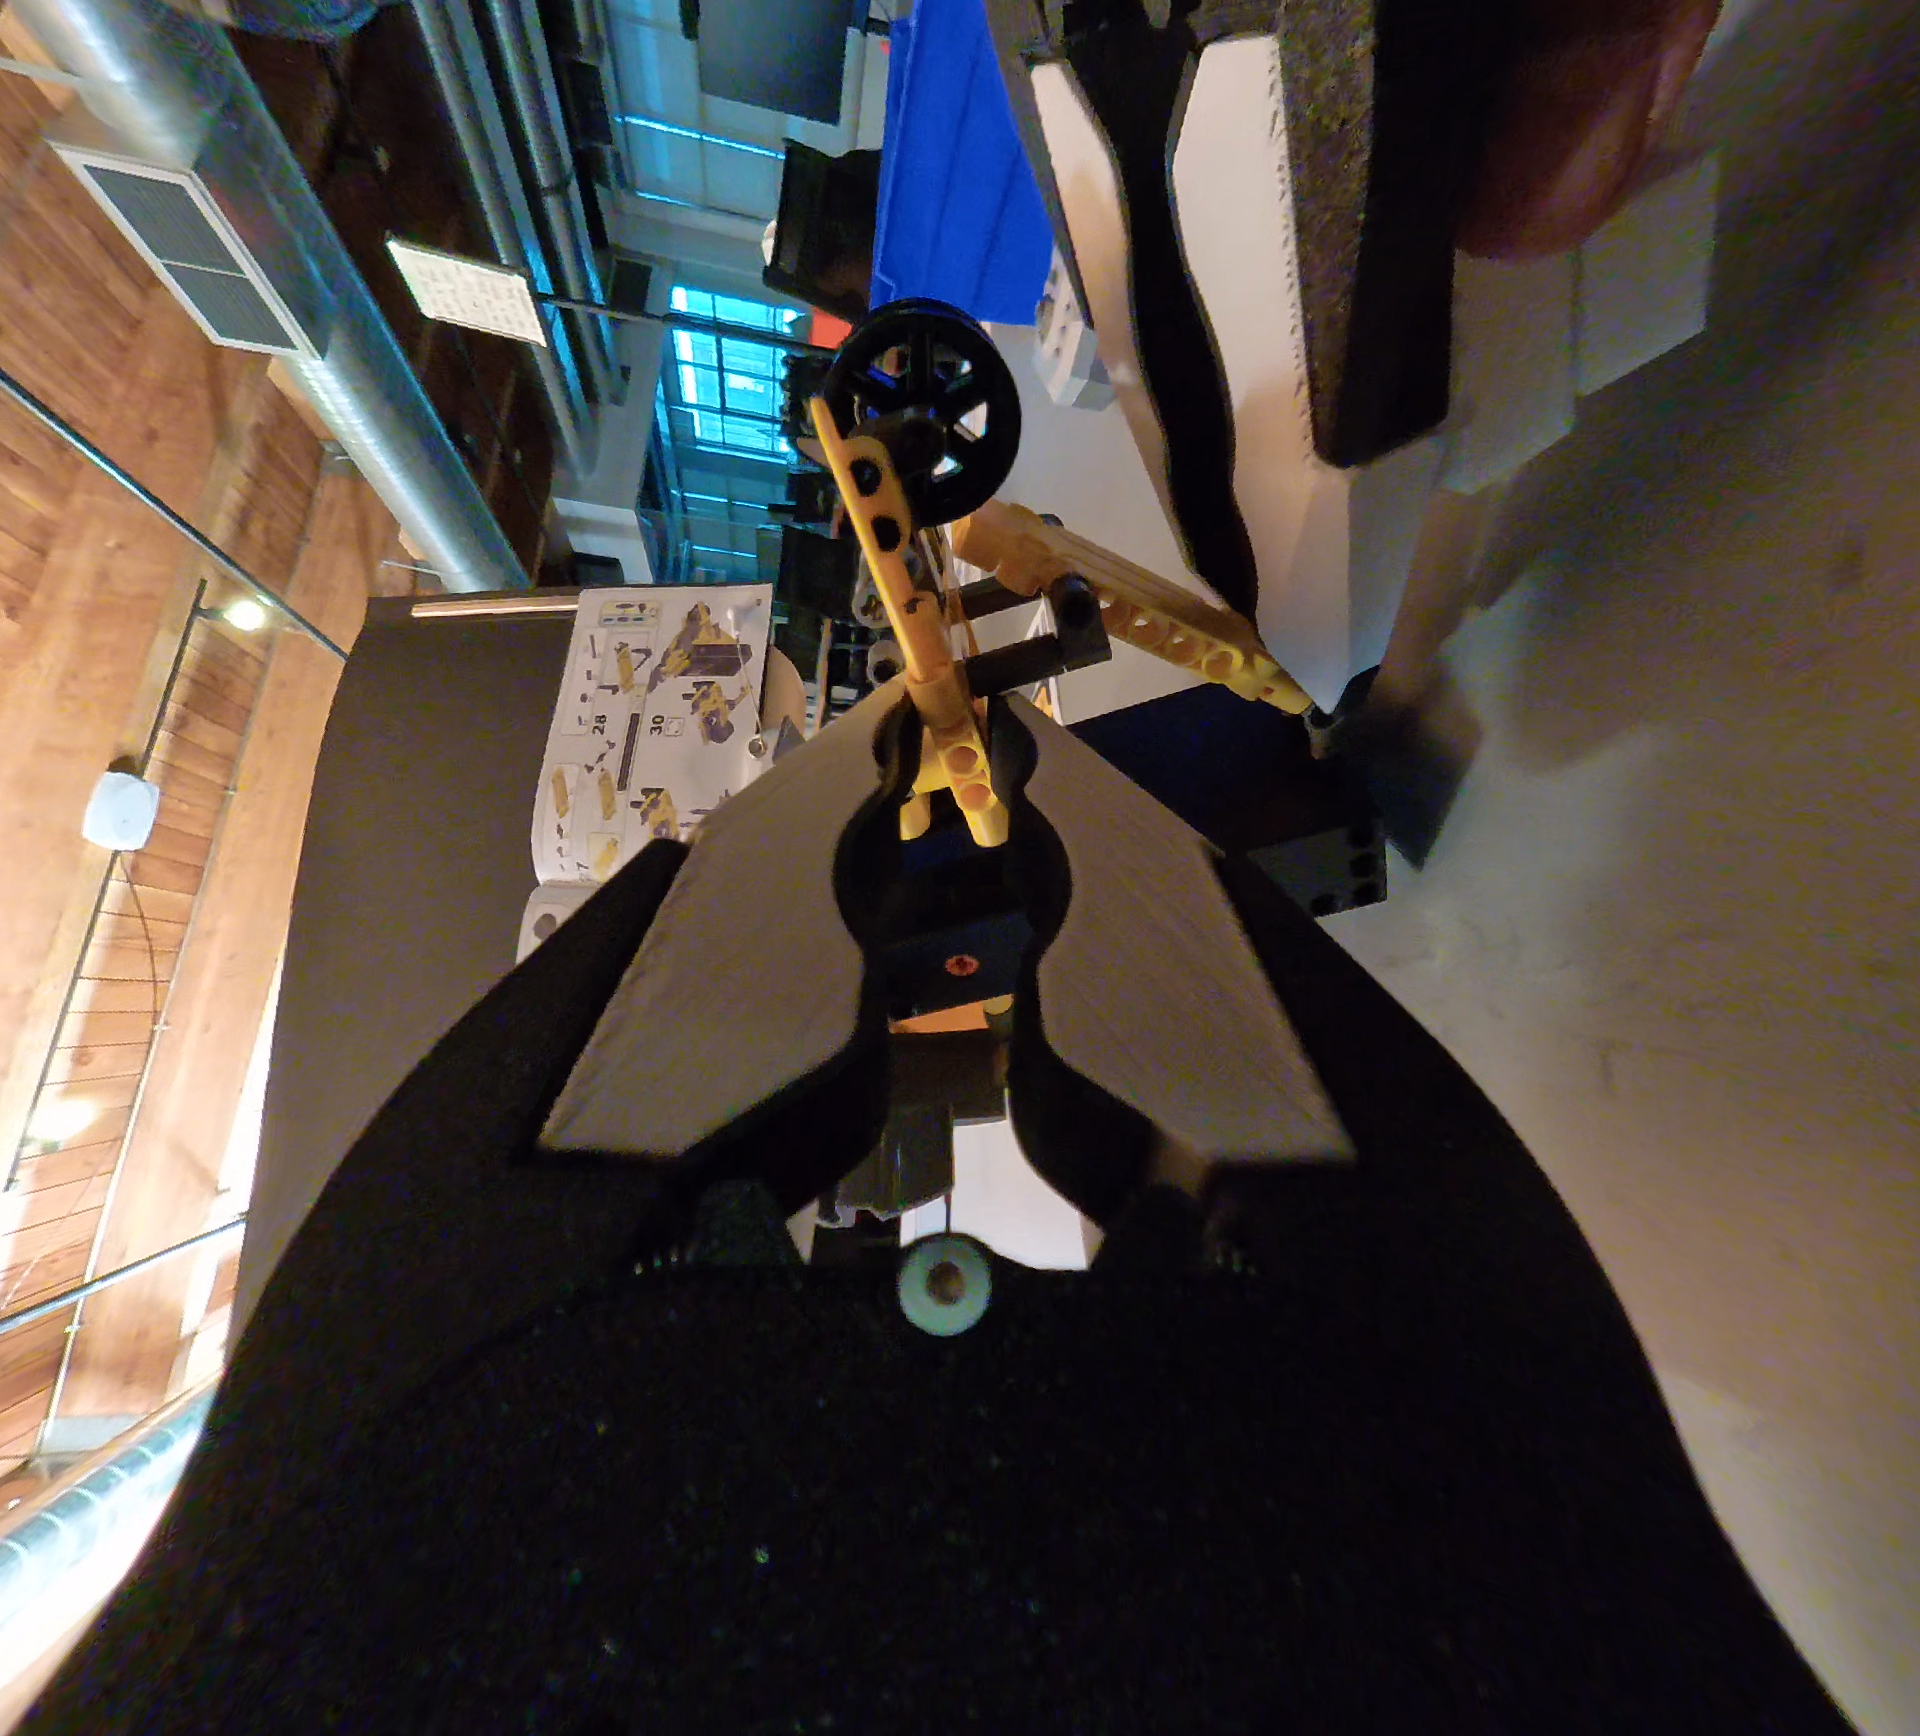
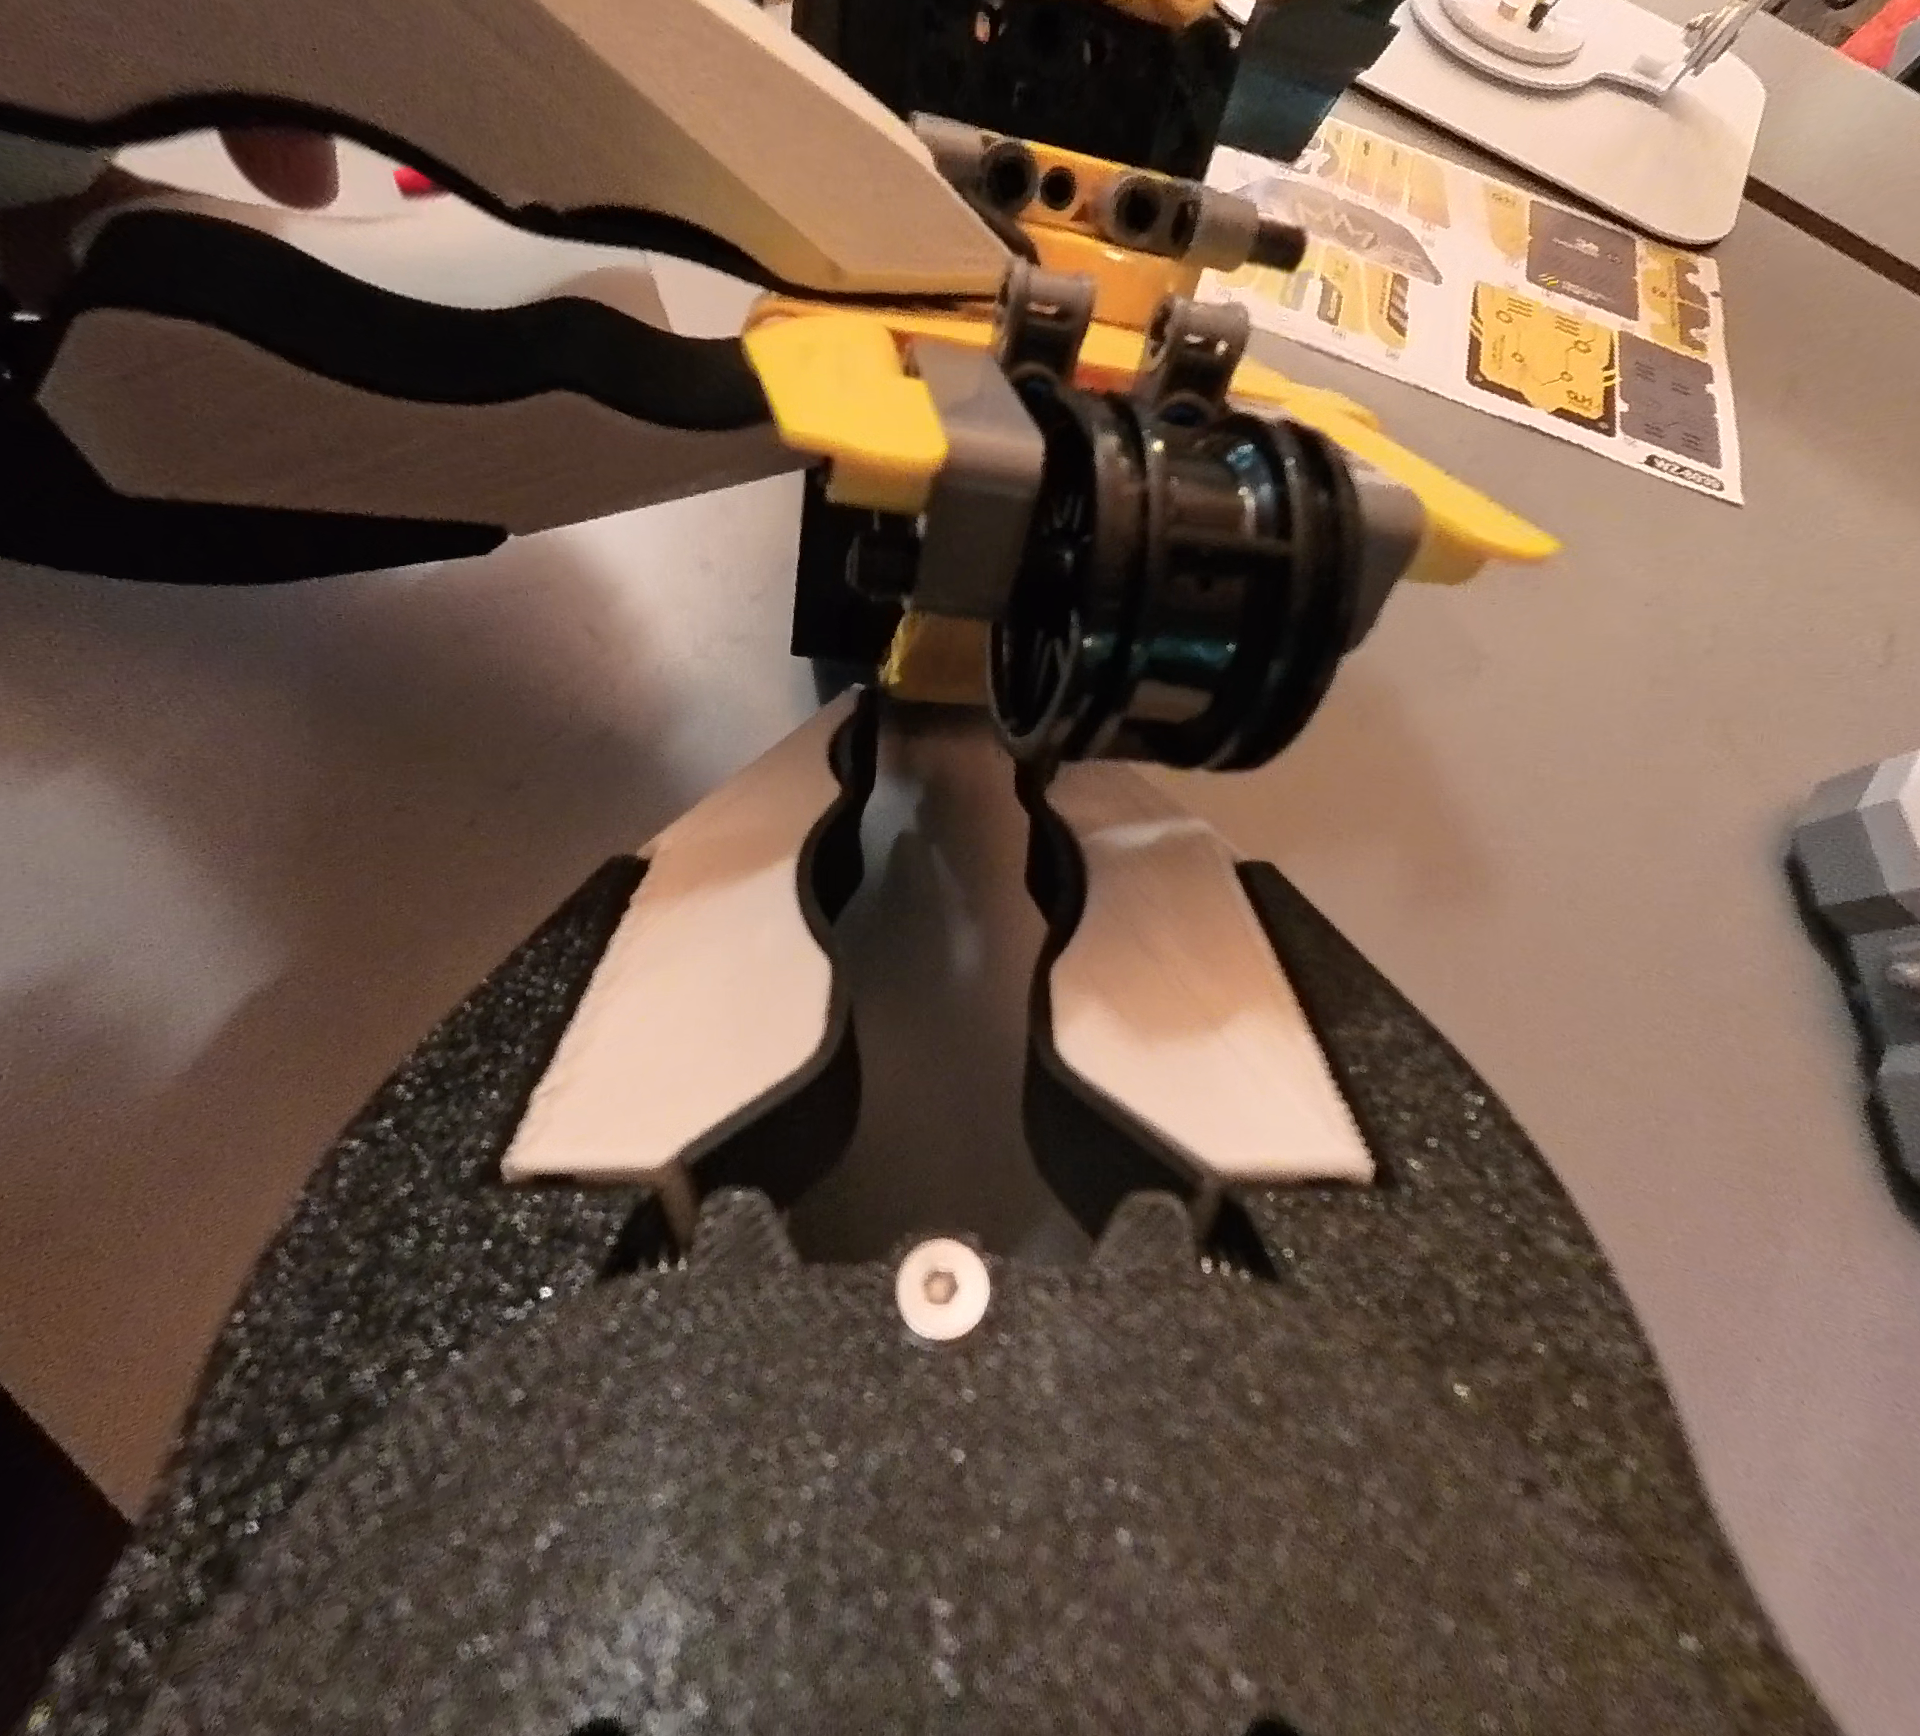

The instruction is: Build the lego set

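Left wrist view: the left gripper [image 1: 951,751] is clamping a yellow and black brick model [image 1: 940,606] between its nearly closed fingers.

In that view an open instruction booklet [image 1: 649,710] is lying at the left on a dark table, the model's black spoked wheel [image 1: 925,408] is standing just beyond the fingertips, and the right gripper [image 1: 1278,647] is reaching in from the upper right, its tip touching the end of a yellow holed beam [image 1: 1174,637]. In the right wrist view the left gripper [image 2: 894,304] is coming in from the left and pinching the model [image 2: 1091,284] at a yellow plate, while the right gripper [image 2: 945,730] is sitting partly open just below the wheel [image 2: 1153,585], holding nothing that can be seen. A printed sticker sheet [image 2: 1507,315] is lying on the grey table [image 2: 1558,855] at the far right, near a white stand base [image 2: 1579,76].
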`<state>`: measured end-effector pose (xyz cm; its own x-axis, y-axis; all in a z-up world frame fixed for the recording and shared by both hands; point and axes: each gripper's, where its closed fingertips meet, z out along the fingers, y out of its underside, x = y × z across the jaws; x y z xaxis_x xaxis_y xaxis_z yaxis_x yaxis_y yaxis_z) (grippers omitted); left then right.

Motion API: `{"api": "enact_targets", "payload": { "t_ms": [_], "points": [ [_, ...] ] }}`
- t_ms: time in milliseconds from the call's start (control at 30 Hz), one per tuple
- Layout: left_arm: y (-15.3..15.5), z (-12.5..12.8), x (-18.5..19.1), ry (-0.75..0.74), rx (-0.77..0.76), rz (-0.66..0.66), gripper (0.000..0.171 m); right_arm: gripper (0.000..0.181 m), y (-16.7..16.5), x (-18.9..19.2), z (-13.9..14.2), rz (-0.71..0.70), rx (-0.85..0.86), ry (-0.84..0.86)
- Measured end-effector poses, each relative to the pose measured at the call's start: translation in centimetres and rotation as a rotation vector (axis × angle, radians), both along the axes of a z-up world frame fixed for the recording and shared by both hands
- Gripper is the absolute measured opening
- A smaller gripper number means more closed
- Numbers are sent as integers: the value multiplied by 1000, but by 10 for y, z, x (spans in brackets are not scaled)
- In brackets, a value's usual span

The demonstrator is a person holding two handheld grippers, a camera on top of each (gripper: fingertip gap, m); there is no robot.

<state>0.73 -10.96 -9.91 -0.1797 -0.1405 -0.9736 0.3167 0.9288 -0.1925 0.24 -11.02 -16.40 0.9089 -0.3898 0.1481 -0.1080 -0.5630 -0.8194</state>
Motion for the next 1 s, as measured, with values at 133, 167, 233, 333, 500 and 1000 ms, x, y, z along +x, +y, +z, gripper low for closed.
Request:
{"api": "enact_targets", "payload": {
  "t_ms": [133, 167, 233, 333, 500, 1000],
  "points": [
    [0, 0, 0, 2, -4, 0, 6, 26, 0, 0, 1, 0, 7, 1],
    [0, 0, 0, 5, -7, 0, 6, 26, 0, 0, 1, 0, 10, 3],
    [-1, 0, 0, 9, -11, -1, 6, 27, -1, 0, 3, 1, 19, 5],
    [-1, 0, 0, 9, -13, 0, 6, 30, -2, 1, 6, 0, 38, 3],
    [-1, 0, 0, 8, -18, -1, 6, 40, -20, 9, 3, -3, -15, -67],
    [-3, 0, 1, 5, -26, 0, 6, 38, -41, 66, 119, 284, 401, 177]
  ]
}}
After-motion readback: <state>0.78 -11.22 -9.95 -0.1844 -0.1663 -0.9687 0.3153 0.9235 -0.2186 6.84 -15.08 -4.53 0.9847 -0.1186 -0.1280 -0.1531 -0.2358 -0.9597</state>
